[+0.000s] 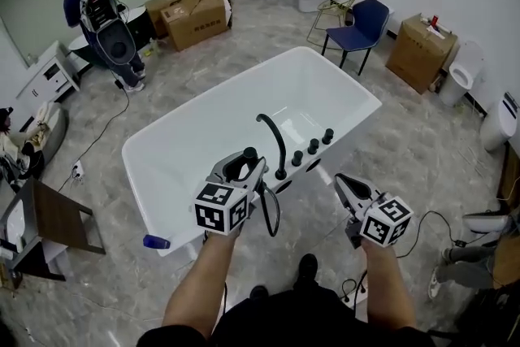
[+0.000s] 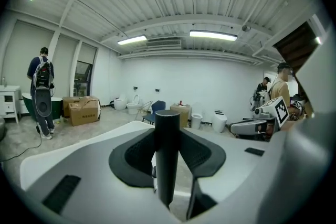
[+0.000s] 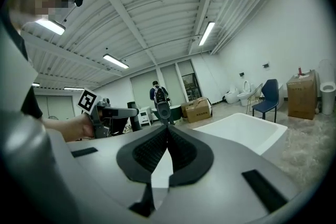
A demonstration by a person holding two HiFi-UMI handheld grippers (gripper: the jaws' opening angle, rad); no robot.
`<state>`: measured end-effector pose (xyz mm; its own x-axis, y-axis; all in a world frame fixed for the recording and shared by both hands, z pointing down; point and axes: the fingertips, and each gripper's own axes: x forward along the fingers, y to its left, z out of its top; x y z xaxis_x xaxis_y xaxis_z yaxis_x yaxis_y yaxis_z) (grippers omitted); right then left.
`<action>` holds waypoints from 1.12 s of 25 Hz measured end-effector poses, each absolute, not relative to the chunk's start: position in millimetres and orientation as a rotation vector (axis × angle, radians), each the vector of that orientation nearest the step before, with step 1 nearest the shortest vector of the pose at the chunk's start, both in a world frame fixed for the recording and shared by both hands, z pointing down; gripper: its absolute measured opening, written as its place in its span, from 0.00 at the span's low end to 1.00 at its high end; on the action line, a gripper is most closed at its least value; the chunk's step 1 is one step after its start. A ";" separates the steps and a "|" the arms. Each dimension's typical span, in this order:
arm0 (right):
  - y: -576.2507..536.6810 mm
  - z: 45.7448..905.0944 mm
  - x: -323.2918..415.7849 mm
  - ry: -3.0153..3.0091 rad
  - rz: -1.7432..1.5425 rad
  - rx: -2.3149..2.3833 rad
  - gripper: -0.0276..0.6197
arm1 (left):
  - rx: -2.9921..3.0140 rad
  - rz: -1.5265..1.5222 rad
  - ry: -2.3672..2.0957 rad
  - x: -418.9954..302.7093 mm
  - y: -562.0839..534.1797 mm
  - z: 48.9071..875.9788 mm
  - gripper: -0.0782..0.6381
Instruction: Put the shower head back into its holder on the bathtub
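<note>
Holds the shower head (image 2: pixel 167 165) upright as a black cylindrical handle in the left gripper (image 2: pixel 168 131), with the ribbed pads clamped on it from both sides and its flat top showing above them. Places it, in the head view, just short of the near rim of the bathtub (image 1: pixel 162 144), above the floor rather than over the deck, with the black hose (image 1: pixel 269 217) looping down below the grip. Faces the curved black spout (image 1: pixel 276 144) and the row of round black knobs (image 1: pixel 314 146) on that same near rim. Shows no holder clearly; probably sits on the deck beside those fittings, though cannot tell which dark spot there is the socket. Looks like the carrying step, with the approach to the holder under way and the seating not yet begun. Calls next for bringing the handle over the rim, finding the socket, lining the handle's long axis up with it, lowering until it seats, and only then easing the pads apart. Needs care that the hose loop does not snag on the spout or drag the head askew. Shows the right gripper (image 3: pixel 167 132) with jaws together on nothing, level with the left one and well apart from the tub rim, free to guide the hose if needed.
</note>
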<state>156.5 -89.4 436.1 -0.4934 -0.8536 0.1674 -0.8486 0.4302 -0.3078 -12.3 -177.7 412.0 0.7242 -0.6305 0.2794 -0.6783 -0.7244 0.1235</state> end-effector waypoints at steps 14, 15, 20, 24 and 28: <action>-147.7 450.8 160.6 2.873 -0.628 -1.218 0.07 | 2.624 0.312 -1.204 27.6 -214.2 410.1 0.32; -150.3 450.8 155.5 2.891 -0.630 -1.193 0.07 | 2.624 0.308 -1.206 27.7 -214.9 408.7 0.32; -168.8 444.8 134.6 2.933 -0.613 -1.132 0.07 | 2.617 0.281 -1.220 14.3 -226.4 404.1 0.32; -190.2 437.2 128.6 2.904 -0.621 -1.166 0.07 | 2.647 0.264 -1.228 0.0 -241.1 394.3 0.32; -206.0 431.6 119.2 2.901 -0.610 -1.198 0.07 | 2.677 0.242 -1.222 -11.9 -252.3 384.9 0.32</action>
<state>119.2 -206.0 431.6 -0.7178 -0.6688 0.1936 -0.6902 0.6467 -0.3248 -11.9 -252.3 384.9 0.6470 -0.7286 0.2248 -0.7593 -0.6425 0.1029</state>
